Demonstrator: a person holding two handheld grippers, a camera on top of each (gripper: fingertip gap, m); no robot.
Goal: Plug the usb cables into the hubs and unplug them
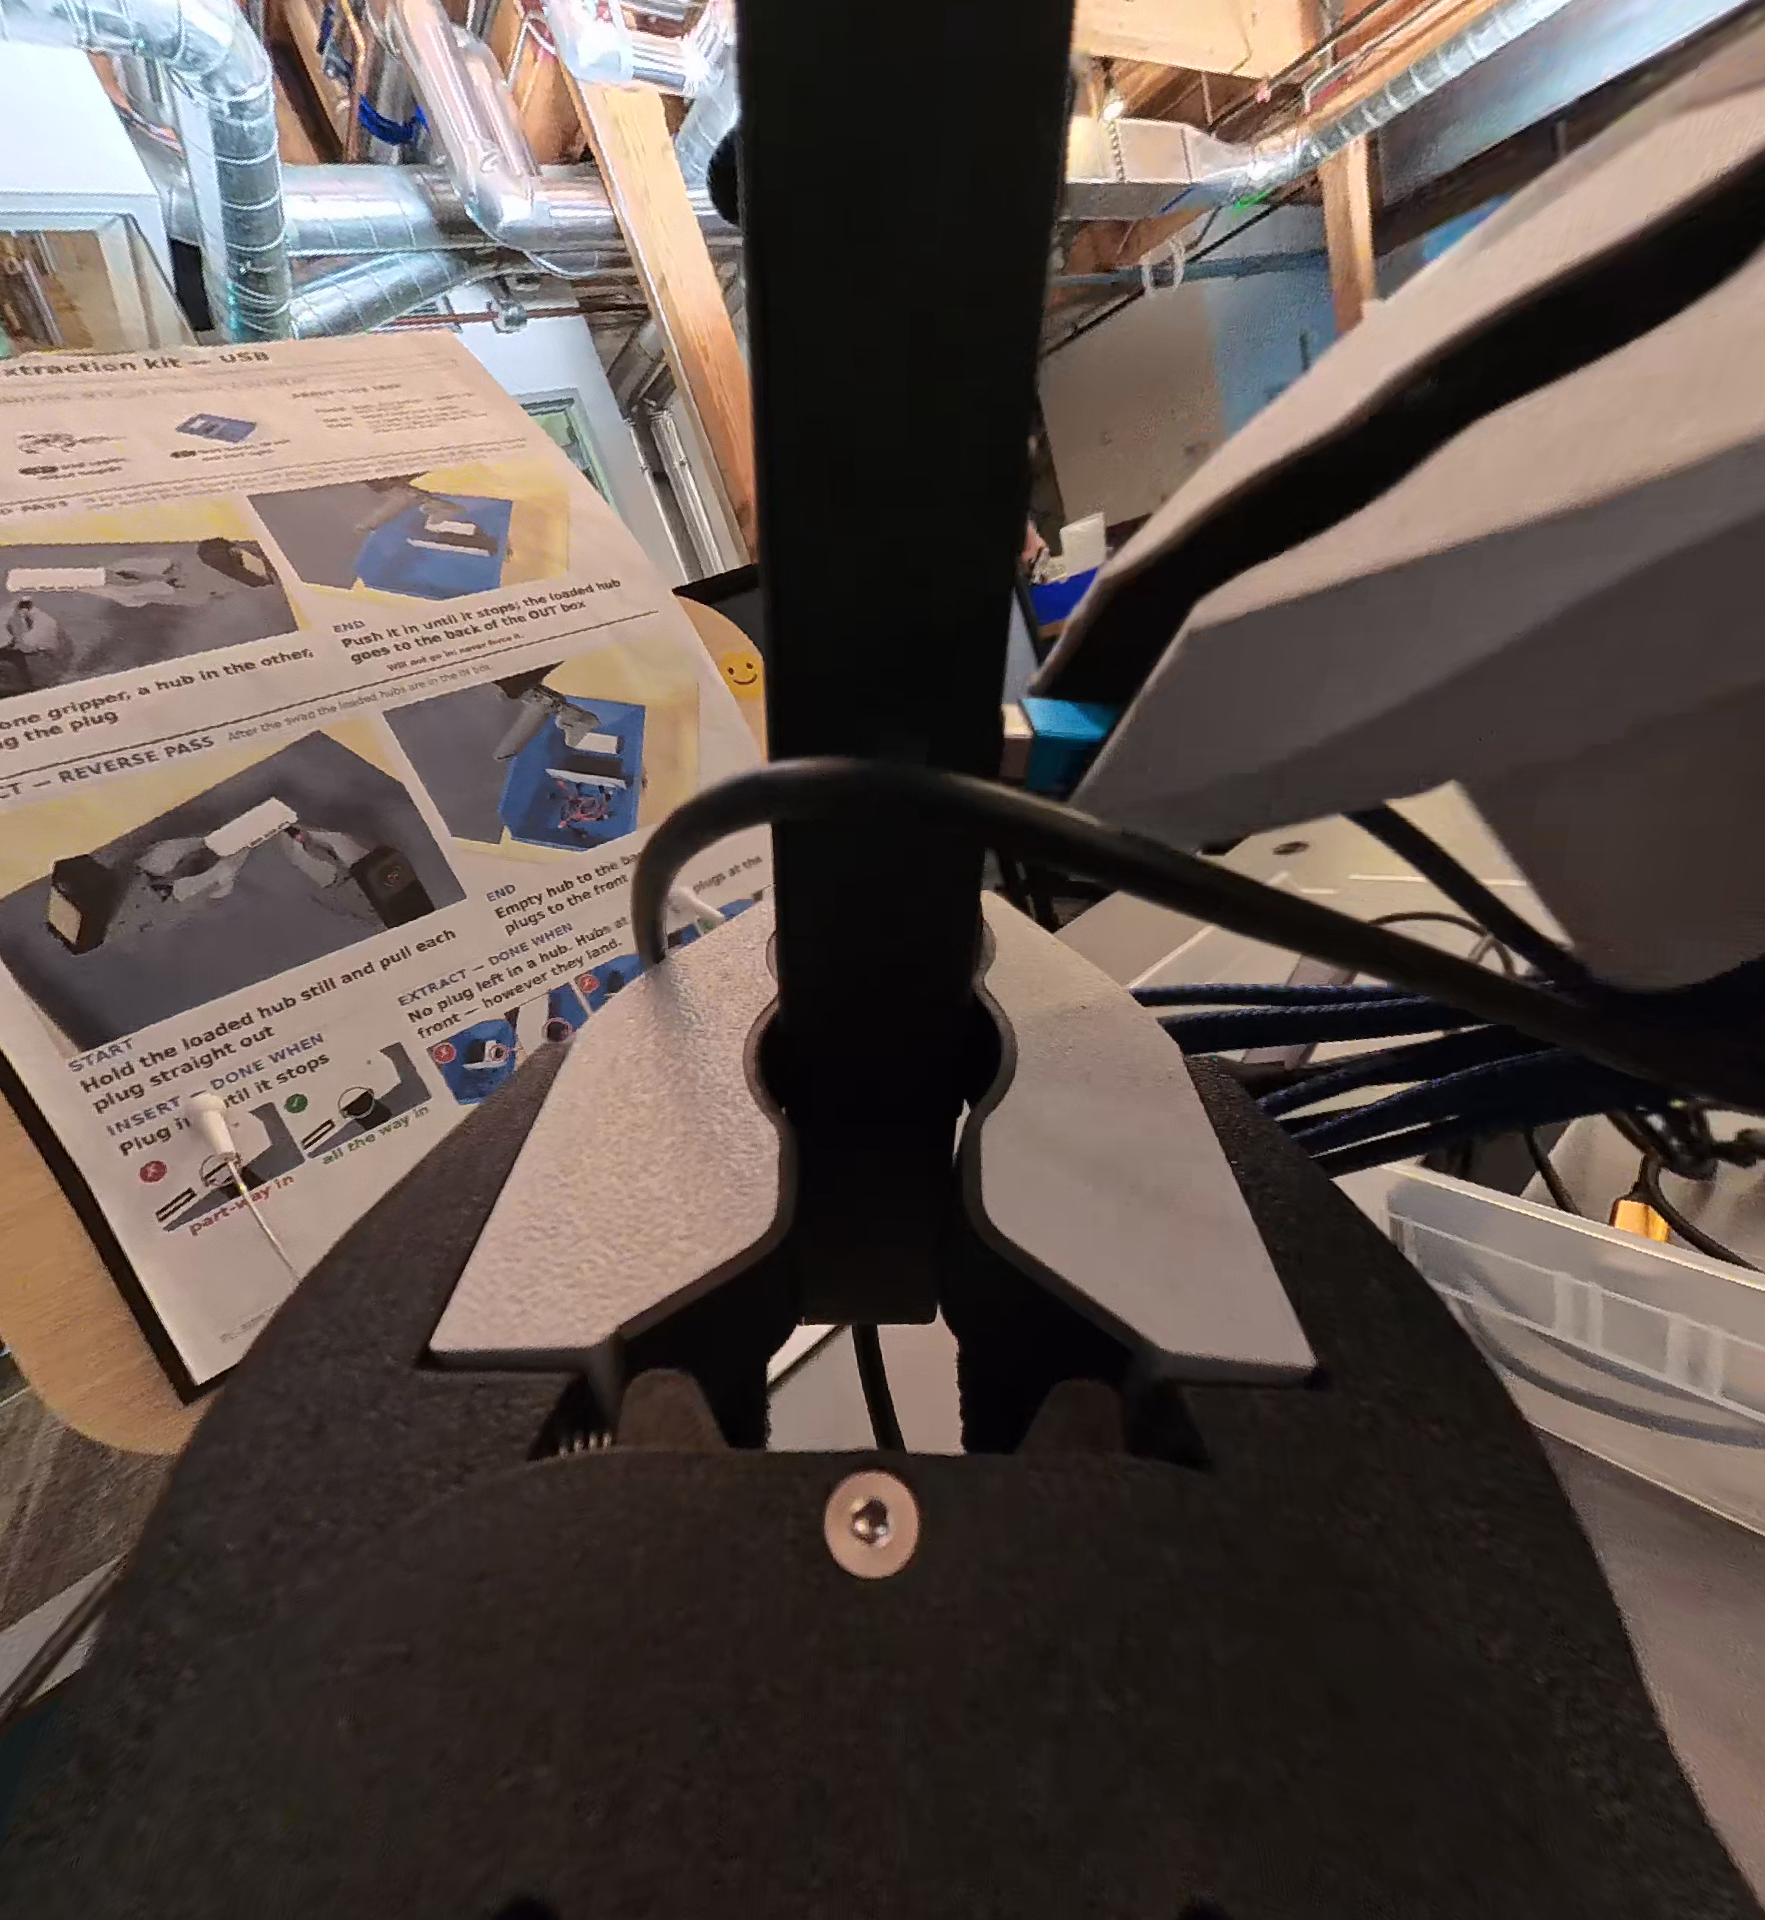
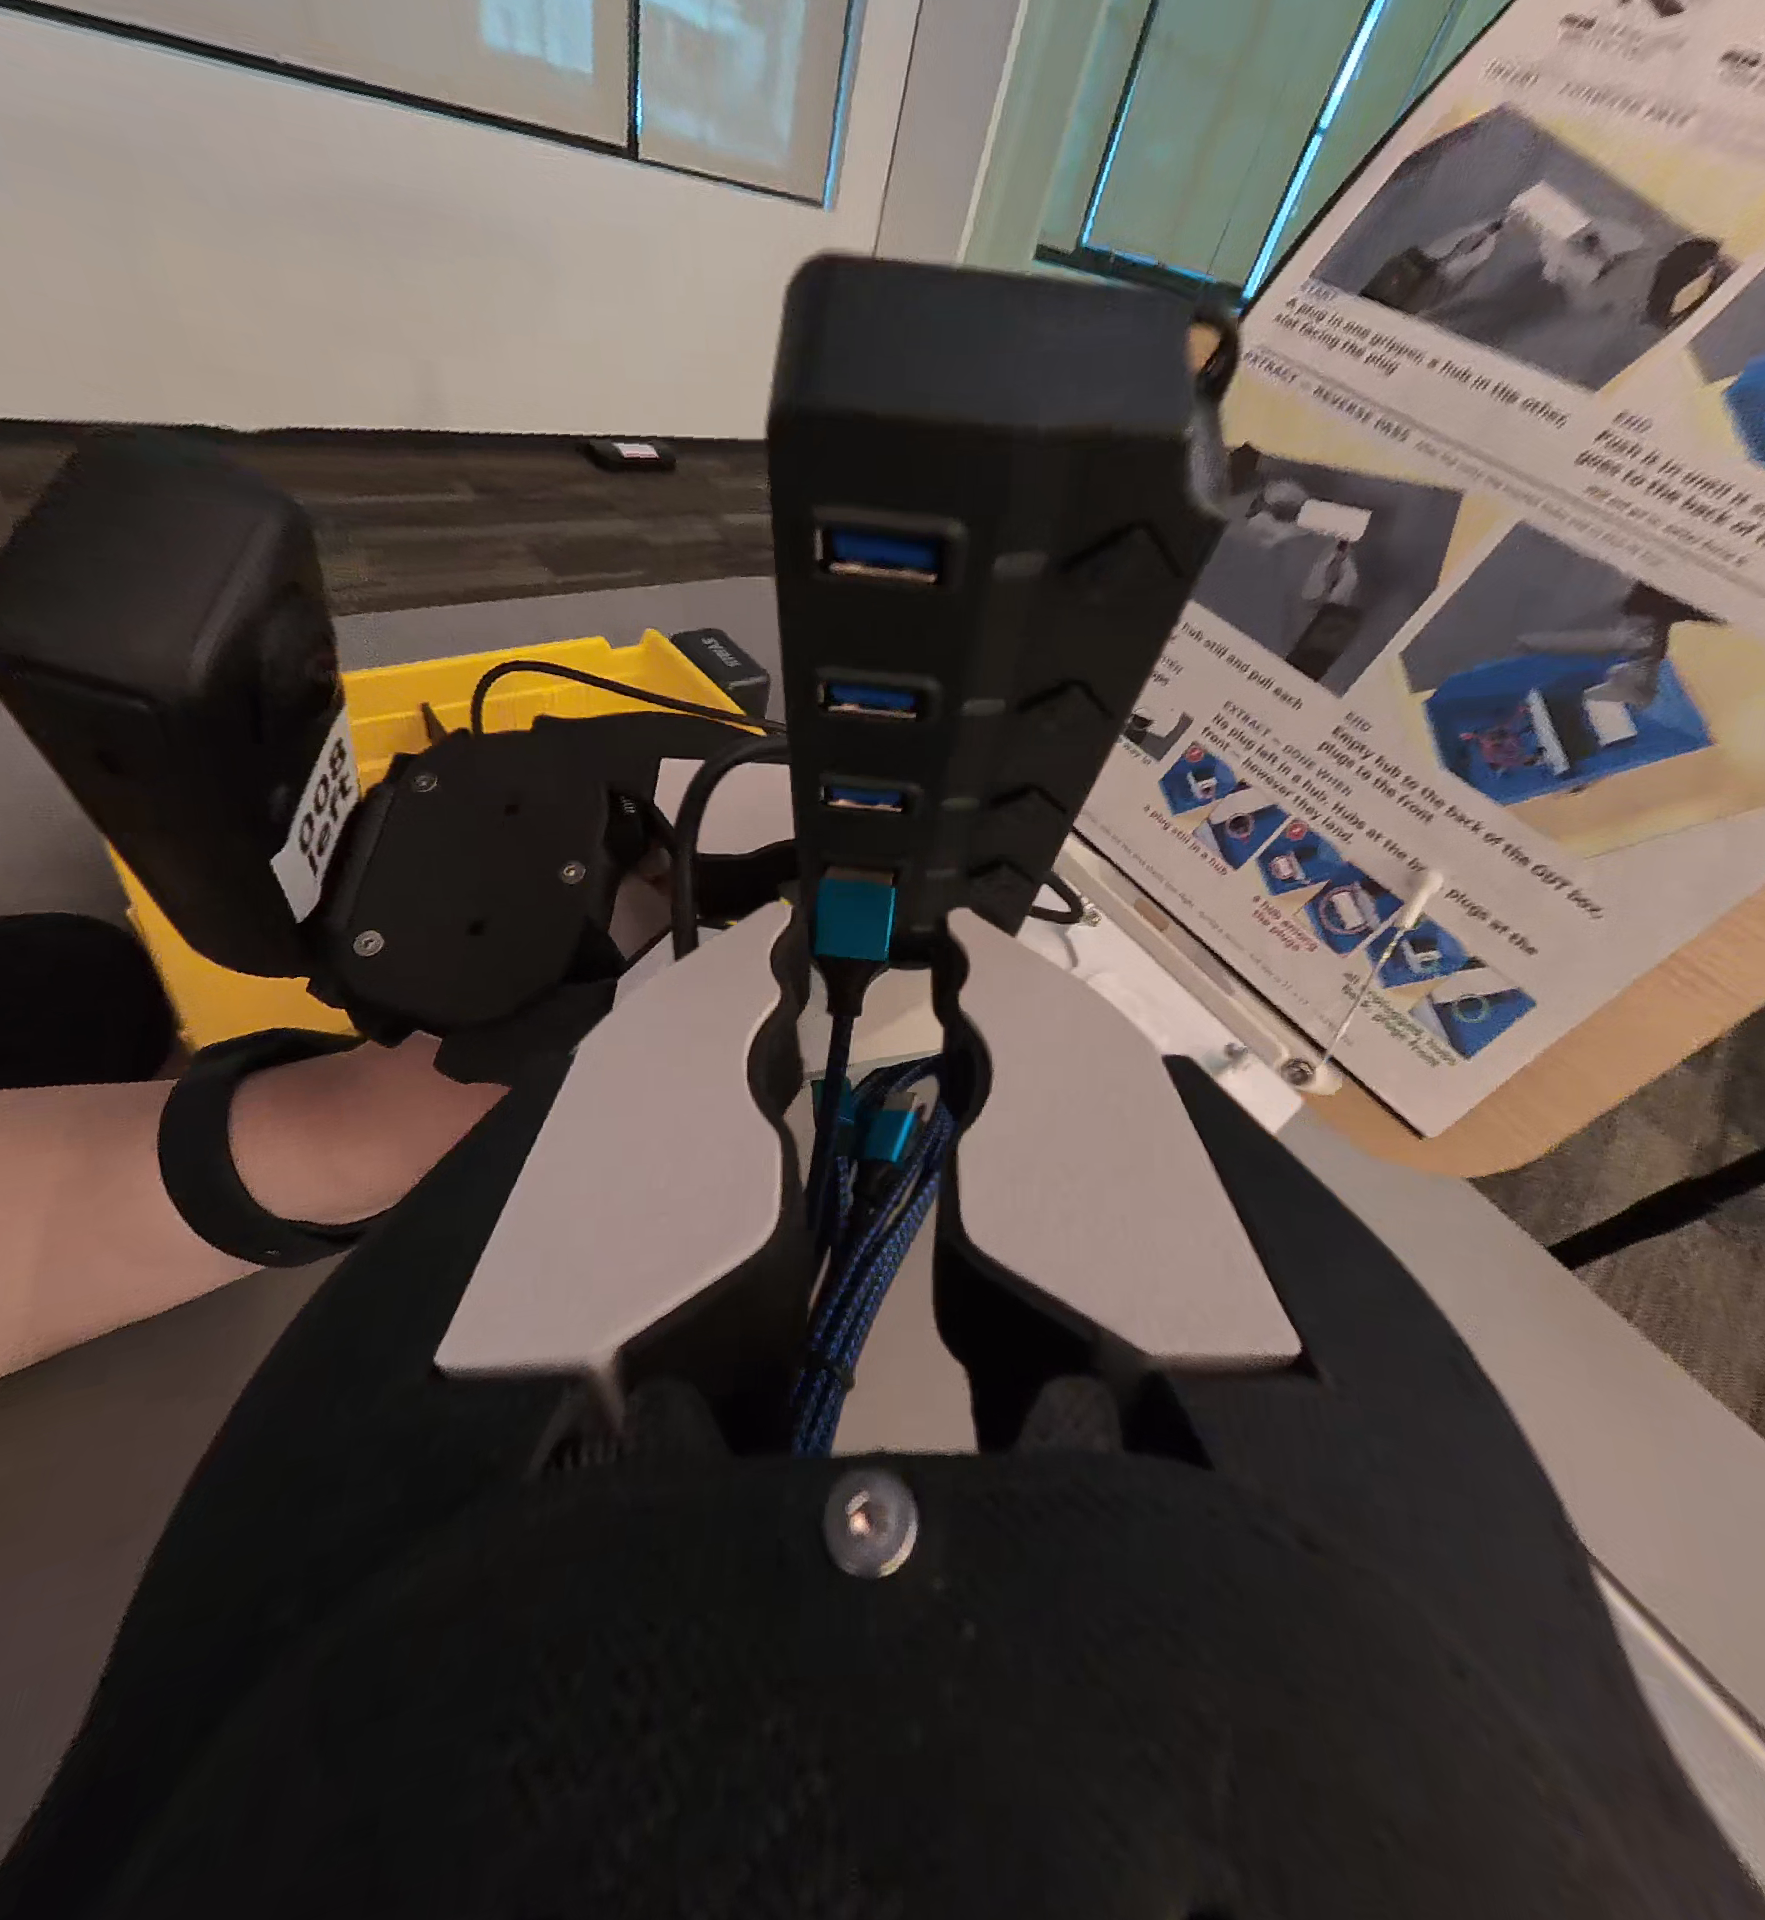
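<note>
Left hand-held gripper (image 1: 878,1060) is clamped narrow on a matte black hub (image 1: 888,520), whose long axis runs straight up mid-frame. In the right wrist view the hub (image 2: 971,582) stands upright at centre, with three blue ports open above. A teal metal plug (image 2: 854,914) sits in the lowest port. The right hand-held gripper (image 2: 867,1023) is just below the plug, jaws narrow around its braided blue cable (image 2: 862,1278), apparently not gripping. Pull axis: straight down the hub's length.

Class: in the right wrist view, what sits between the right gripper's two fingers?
In the right wrist view, the blue braided cable runs up between the right gripper fingers; its teal plug enters the black hub.
</note>
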